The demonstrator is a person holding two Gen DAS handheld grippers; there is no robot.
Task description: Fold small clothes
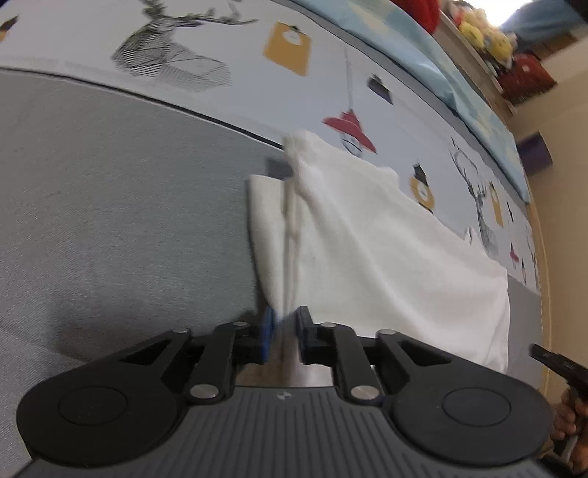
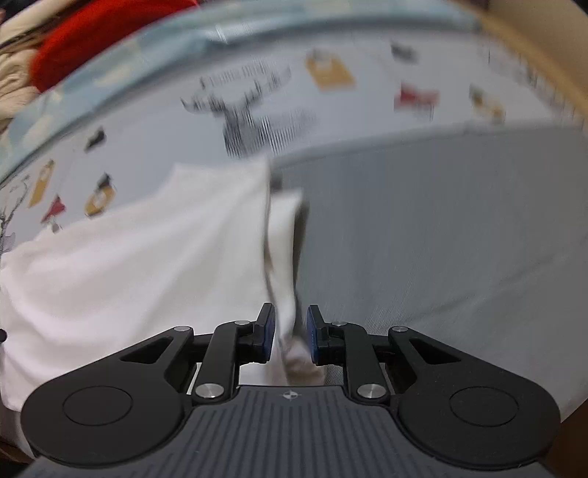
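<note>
A small white garment [image 1: 386, 250] lies on a bed, partly on a grey sheet [image 1: 110, 220]. One raised fold of it runs down and narrows to a point between the blue pads [image 1: 269, 332] of my left gripper [image 1: 286, 331], which is shut on it. In the right wrist view another upright fold of the garment [image 2: 110, 264] passes between the pads of my right gripper [image 2: 291, 332]. Those jaws stand slightly apart, with a dark gap beside the right pad [image 2: 312, 336]. This view is blurred. The right gripper's dark tip [image 1: 551, 358] and a hand show at the left view's right edge.
A pale blue cover printed with deer and lamps [image 1: 294, 88] lies beyond the garment. A light blue pillow or blanket [image 1: 459, 84] runs along the far edge. Stuffed toys [image 1: 485, 33] and a red item [image 2: 92, 40] sit behind it.
</note>
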